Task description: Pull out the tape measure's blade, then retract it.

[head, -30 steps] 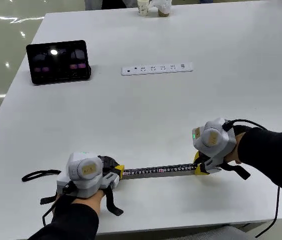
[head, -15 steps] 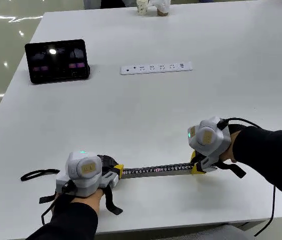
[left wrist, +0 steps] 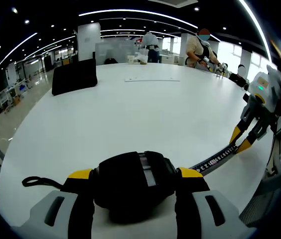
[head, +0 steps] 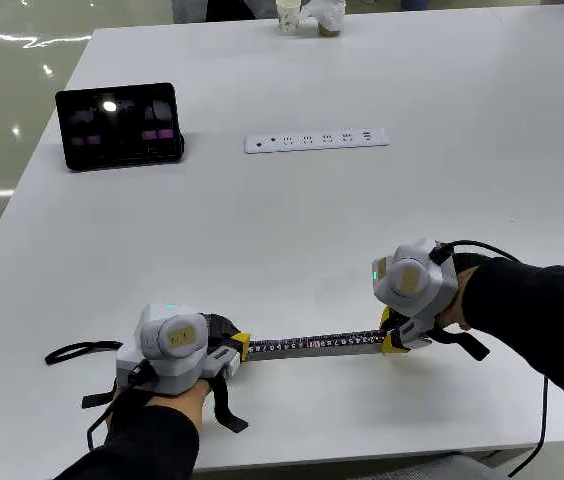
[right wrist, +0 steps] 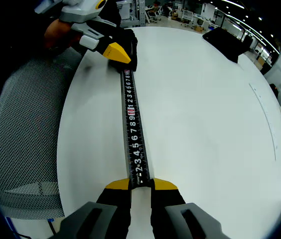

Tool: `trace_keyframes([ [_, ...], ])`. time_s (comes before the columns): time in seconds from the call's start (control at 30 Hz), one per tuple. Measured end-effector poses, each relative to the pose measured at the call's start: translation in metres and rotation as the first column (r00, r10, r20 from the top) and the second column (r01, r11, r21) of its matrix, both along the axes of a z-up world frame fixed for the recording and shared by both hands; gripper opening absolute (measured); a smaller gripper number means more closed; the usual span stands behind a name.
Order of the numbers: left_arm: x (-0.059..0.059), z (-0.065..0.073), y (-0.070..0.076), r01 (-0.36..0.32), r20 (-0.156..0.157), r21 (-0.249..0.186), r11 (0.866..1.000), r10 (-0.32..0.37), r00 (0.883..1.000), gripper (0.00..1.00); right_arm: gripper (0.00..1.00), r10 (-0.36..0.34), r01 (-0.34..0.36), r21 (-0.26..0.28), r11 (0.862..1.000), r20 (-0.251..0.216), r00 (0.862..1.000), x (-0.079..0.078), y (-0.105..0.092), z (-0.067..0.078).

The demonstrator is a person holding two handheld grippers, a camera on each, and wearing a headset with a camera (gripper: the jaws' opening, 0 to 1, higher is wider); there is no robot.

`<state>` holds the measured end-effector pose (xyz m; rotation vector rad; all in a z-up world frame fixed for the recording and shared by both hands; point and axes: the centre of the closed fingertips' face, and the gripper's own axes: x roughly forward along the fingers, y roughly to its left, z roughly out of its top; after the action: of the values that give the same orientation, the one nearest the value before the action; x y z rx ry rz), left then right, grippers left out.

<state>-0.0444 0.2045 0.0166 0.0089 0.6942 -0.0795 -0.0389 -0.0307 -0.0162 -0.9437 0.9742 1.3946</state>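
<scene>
Both grippers were clenched: the left gripper (left wrist: 135,175) clamped the black tape measure case (left wrist: 130,188), and the right gripper (right wrist: 140,185) pinched the end of the blade (right wrist: 132,119). It lay stretched along the table (head: 292,230) straight between them, its line unobstructed. A power strip (head: 316,140) and a tablet (head: 120,124) sat well beyond.

Head view high, facing far; left gripper view low, facing far; right gripper view low, close, facing left; blade (head: 312,345) shared.
</scene>
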Motion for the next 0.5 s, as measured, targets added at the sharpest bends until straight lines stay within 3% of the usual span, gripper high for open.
trace_keyframes([
  [0.5, 0.0002, 0.0000, 0.0002, 0.000, 0.004, -0.001, 1.000, 0.000, 1.000, 0.61, 0.11, -0.002, 0.001, 0.012, 1.000, 0.007, 1.000, -0.0008, 0.0062, -0.0009],
])
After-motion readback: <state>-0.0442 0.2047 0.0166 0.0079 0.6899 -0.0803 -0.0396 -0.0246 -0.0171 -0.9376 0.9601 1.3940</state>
